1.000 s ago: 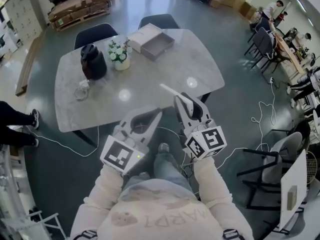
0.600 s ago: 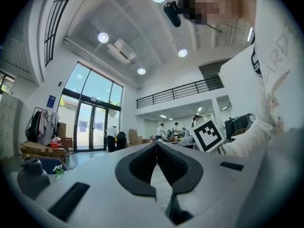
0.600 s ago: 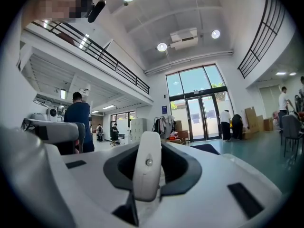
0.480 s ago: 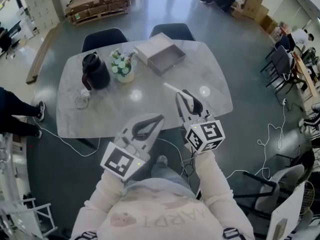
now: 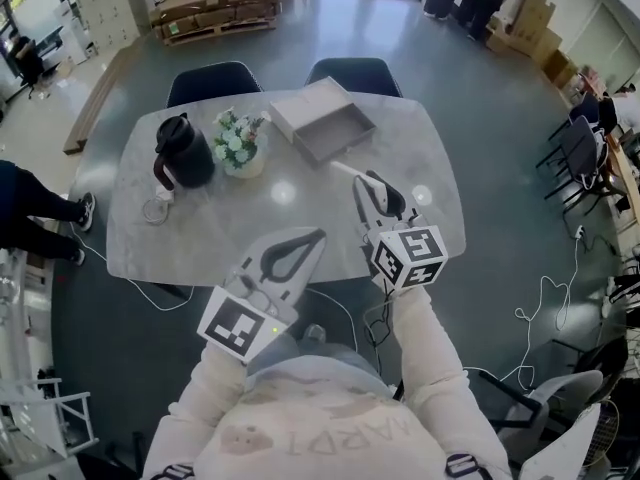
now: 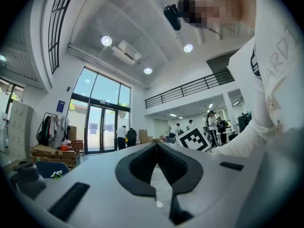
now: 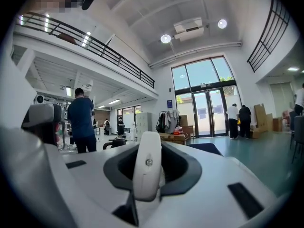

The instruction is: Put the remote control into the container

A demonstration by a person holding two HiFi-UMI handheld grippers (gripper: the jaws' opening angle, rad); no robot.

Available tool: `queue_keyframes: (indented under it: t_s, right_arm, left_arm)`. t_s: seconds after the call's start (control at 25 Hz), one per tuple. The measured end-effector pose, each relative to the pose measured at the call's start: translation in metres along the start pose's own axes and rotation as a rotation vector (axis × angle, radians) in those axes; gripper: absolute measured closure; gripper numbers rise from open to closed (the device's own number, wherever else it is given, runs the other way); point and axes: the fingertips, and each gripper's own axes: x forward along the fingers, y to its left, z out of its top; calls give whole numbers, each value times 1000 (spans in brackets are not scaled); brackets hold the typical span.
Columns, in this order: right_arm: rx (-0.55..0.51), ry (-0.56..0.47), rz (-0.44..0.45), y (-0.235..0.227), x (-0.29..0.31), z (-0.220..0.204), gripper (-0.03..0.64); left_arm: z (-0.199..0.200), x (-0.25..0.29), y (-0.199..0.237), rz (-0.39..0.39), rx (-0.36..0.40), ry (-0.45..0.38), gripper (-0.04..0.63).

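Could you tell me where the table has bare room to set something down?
The near half of the table is bare, right of the glass. The far edge is crowded: black jug, flowers and open container in a row.

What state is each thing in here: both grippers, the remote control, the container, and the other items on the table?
left gripper: shut, empty.
right gripper: shut on the remote control.
remote control: held, not yet in the container.
container: open, nothing seen inside, on the table.
black jug: upright.
flower pot: upright.
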Motion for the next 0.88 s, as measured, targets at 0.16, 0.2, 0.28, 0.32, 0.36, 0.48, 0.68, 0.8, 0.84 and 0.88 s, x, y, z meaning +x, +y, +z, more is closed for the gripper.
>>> queue_keyframes:
  t_s: [0.16,0.2,0.28,0.32,0.36,0.48,0.68,0.8,0.84,0.88]
  right_arm:
    - [4,21,13,-18,21,-7,529]
    - [5,27,16,-22,27,-8,529]
    - [8,38,20,-29,40,-12,529]
    - [9,43,20,-32,45,-13,529]
    - [9,48,21,-36,51,-14,529]
    - [5,66,21,-46,73,-16,529]
    - [-4,114,11,-62,115,-26,529]
    - [-11,154,-3,-74,139,-38,529]
    - [-13,168,-8,-77,147,-42,529]
    - [-13,181,-12,-79,156,-47,529]
  left_arm:
    - [-1,15,7,11,7,5,584]
    - [-1,18,8,13,8,9,584]
    - [-3,22,11,18,4,20,584]
    - [-4,25,13,18,2,25,584]
    - [-5,27,15,17,3,30,584]
    - [-6,36,28,14,7,39,584]
    - [-6,48,54,6,-5,40,584]
    - [-6,54,69,-1,3,34,584]
    - [-7,55,75,-4,8,33,584]
    - [-9,56,81,-6,12,33,584]
